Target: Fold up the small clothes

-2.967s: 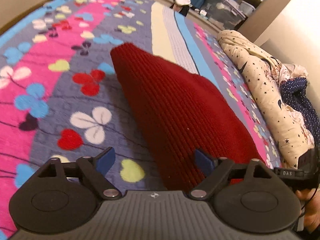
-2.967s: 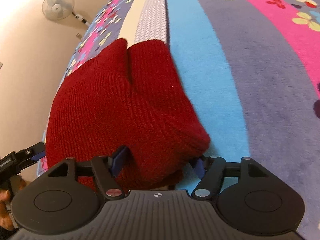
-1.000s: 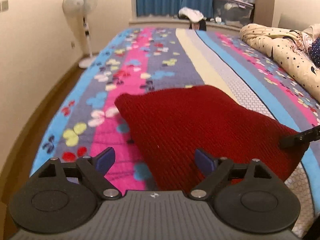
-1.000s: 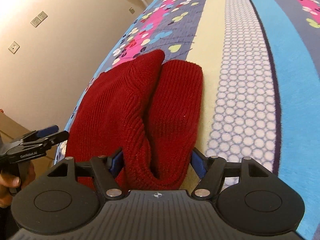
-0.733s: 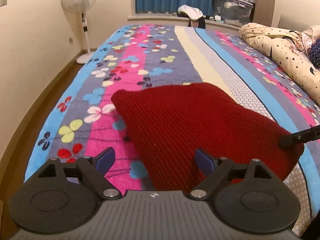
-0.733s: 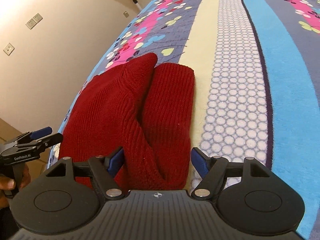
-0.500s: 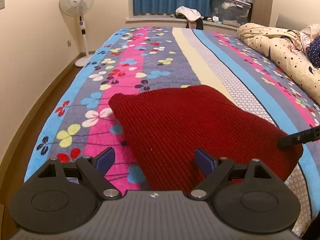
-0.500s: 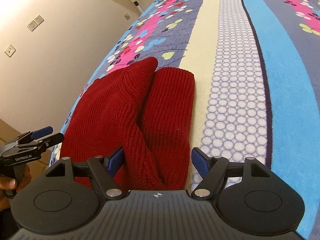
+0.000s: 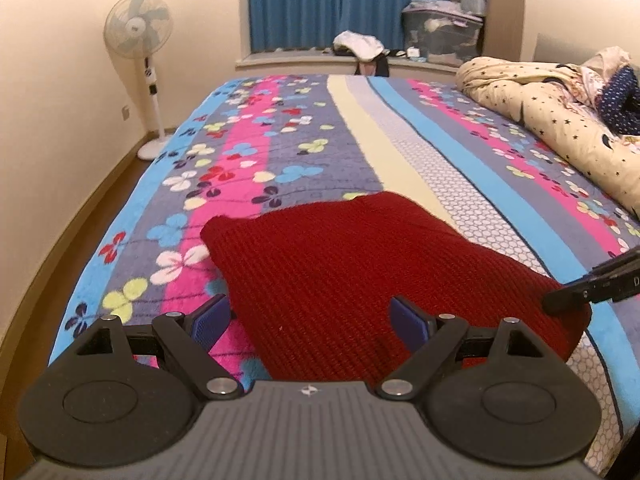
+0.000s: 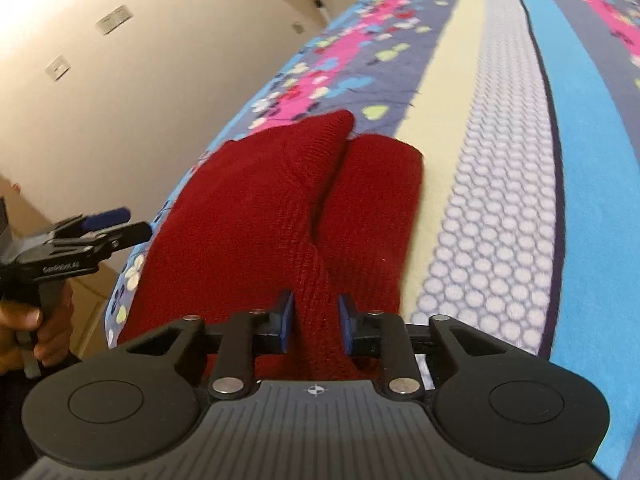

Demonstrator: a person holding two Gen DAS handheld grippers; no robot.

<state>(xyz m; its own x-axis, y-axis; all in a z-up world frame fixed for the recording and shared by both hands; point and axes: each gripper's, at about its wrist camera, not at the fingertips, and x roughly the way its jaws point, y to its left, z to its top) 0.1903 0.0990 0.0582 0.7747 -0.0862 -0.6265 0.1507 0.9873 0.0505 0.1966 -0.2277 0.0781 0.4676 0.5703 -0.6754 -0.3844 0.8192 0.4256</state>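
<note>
A dark red knit garment [image 9: 360, 272] lies folded on the striped, flower-patterned blanket [image 9: 256, 128]. My left gripper [image 9: 309, 322] hovers open over its near edge, and the knit passes between the blue pads [image 9: 210, 322] without touching them. In the right wrist view the garment [image 10: 256, 208] shows two lobes with a raised fold between them. My right gripper [image 10: 316, 320] is closing, and its pads [image 10: 286, 320] pinch that fold at the near end. The left gripper [image 10: 108, 220] also shows at the left there, held by a hand [image 10: 24, 320].
A cream star-print duvet [image 9: 560, 120] is bunched along the bed's right side. A standing fan [image 9: 140, 36] is by the left wall, beyond the bed's left edge. Storage boxes [image 9: 440, 32] and clothes sit on the far sill by blue curtains.
The right gripper's jaws went from wide apart around the garment's end to narrow on its middle fold. The left gripper stayed open and hardly moved.
</note>
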